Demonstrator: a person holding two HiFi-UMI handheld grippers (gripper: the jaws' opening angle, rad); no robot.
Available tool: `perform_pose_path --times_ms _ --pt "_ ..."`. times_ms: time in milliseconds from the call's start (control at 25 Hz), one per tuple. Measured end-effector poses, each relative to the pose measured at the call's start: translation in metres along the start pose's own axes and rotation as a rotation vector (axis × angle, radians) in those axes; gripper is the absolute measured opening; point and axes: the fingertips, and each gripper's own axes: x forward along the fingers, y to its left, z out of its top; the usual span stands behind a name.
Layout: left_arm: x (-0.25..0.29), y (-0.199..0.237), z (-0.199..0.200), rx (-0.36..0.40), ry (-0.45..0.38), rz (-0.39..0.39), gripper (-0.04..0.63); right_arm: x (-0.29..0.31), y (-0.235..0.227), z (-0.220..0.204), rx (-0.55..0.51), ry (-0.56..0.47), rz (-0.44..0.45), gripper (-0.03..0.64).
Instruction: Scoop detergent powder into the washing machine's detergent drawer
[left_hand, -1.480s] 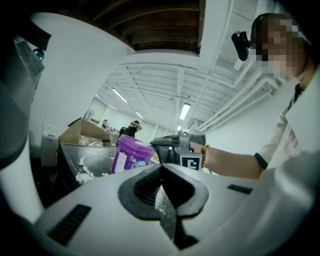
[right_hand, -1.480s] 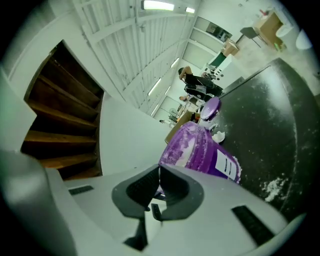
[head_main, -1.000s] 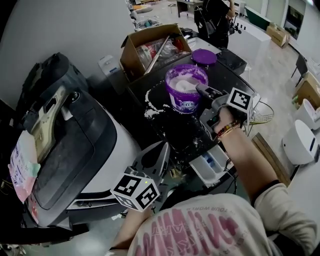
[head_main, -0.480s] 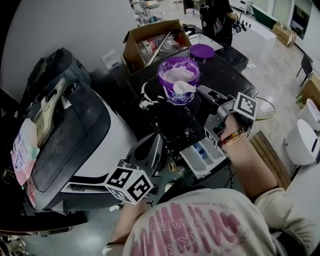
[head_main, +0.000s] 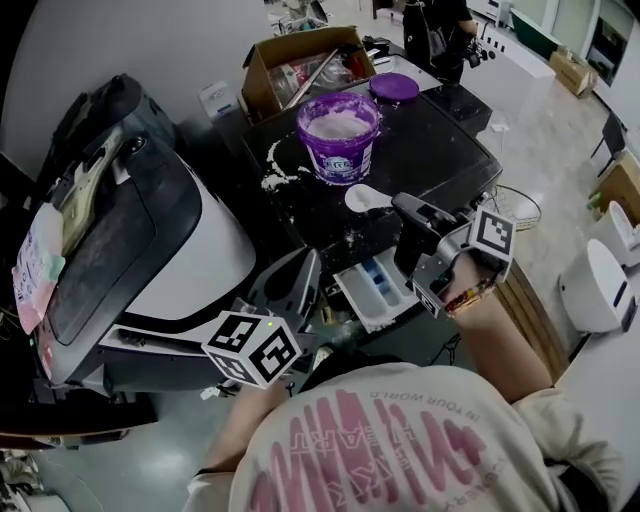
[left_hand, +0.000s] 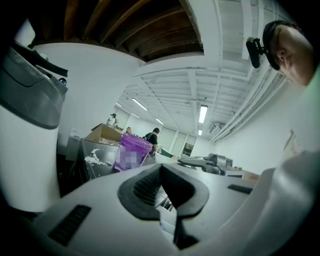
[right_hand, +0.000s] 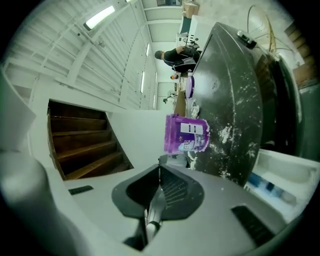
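A purple detergent tub (head_main: 338, 135) full of white powder stands open on the black washing machine top (head_main: 430, 150). My right gripper (head_main: 400, 207) is shut on the handle of a white scoop (head_main: 365, 197). The scoop hovers over the machine's front edge, between the tub and the pulled-out white detergent drawer (head_main: 377, 288). In the right gripper view the scoop handle (right_hand: 151, 212) sits clamped between the pads, with the tub (right_hand: 186, 133) ahead and the drawer (right_hand: 280, 180) at the right. My left gripper (head_main: 302, 285) is shut and empty, left of the drawer; its view shows the tub (left_hand: 131, 152).
Spilled powder (head_main: 275, 170) streaks the machine top left of the tub. Behind lie the purple lid (head_main: 393, 87) and an open cardboard box (head_main: 300, 65). A white and black appliance (head_main: 150, 250) fills the left. A person (head_main: 435, 30) stands at the back.
My right gripper has carried the scoop away from the tub, toward the machine's front edge and the drawer. My left gripper has shifted a little beside the drawer.
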Motion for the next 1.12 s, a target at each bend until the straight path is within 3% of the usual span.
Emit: perform_pose_path --times_ms 320,840,1120 --pt "-0.012 -0.021 -0.016 -0.013 -0.005 0.051 0.002 -0.043 -0.019 -0.008 -0.017 0.028 -0.030 0.003" --pt "-0.030 -0.049 -0.055 -0.093 -0.006 0.108 0.003 -0.096 -0.056 -0.035 0.045 0.094 -0.094 0.003" --pt "-0.037 -0.058 -0.061 -0.085 -0.021 0.132 0.003 -0.111 -0.075 -0.046 0.045 0.125 -0.138 0.003"
